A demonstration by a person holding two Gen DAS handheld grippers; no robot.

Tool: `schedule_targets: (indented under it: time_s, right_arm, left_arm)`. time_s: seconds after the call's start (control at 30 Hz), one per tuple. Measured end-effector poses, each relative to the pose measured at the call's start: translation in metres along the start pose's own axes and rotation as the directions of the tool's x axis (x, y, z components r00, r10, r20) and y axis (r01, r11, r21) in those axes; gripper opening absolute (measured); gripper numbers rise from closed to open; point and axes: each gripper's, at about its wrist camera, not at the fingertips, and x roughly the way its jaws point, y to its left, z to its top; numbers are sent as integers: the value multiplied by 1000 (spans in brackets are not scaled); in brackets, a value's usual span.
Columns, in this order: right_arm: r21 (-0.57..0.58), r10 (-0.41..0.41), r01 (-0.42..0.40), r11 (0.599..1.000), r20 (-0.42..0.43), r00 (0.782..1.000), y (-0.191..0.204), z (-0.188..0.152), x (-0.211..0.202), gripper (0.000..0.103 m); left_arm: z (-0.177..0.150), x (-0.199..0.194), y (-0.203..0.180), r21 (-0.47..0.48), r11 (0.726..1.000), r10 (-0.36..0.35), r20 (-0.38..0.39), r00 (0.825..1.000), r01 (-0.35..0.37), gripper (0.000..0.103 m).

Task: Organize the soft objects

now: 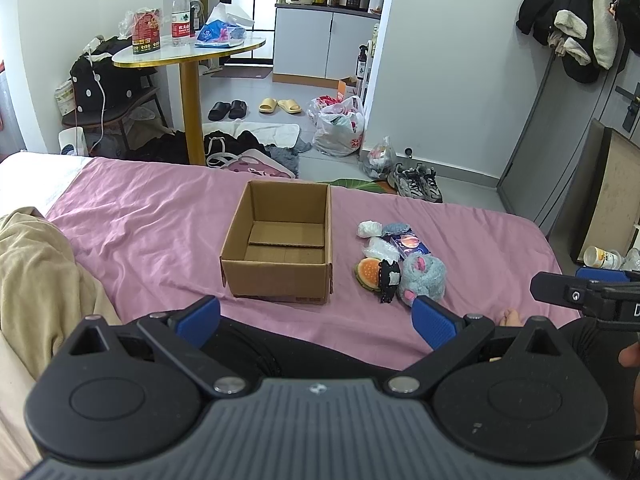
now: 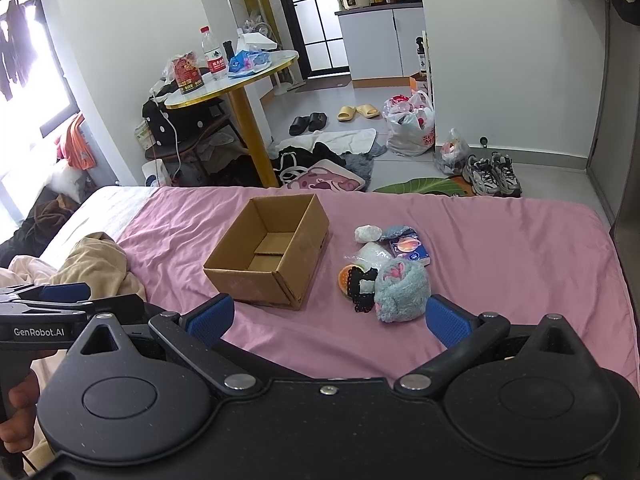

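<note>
Left wrist view: the pink bed (image 1: 152,216) carries an empty cardboard box (image 1: 280,276) at twelve o'clock and the soft objects (image 1: 400,260) heaped at two o'clock, none yet packed. Left gripper (image 1: 316,316) and right gripper (image 2: 332,316) both hang spread and empty, so I judge the first pick is next, likely the fluffy blue toy (image 2: 402,292).

White walls, grey tile floor (image 1: 288,92). A gold-legged round table (image 1: 188,54) stands beyond the pink-sheeted bed (image 1: 140,216); daylight enters through a window (image 2: 24,60) at left.

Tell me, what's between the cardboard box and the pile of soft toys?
Nothing but bare pink bedsheet. The right wrist view shows a clear strip of it between the cardboard box and the pile of soft toys, and they do not touch.
</note>
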Motion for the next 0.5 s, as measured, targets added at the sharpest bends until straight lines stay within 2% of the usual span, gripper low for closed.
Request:
schedule_targets:
  time_s: [0.33, 0.5]
  right_arm:
    - [-4, 13, -13, 1000, -10, 1000, -4, 0, 7, 103]
    - [6, 13, -13, 1000, -25, 1000, -10, 0, 14, 103]
  left_arm:
    - [0, 3, -1, -10, 1000, -3, 4, 1000, 3, 101]
    - [5, 19, -1, -21, 1000, -3, 2, 1000, 3, 101]
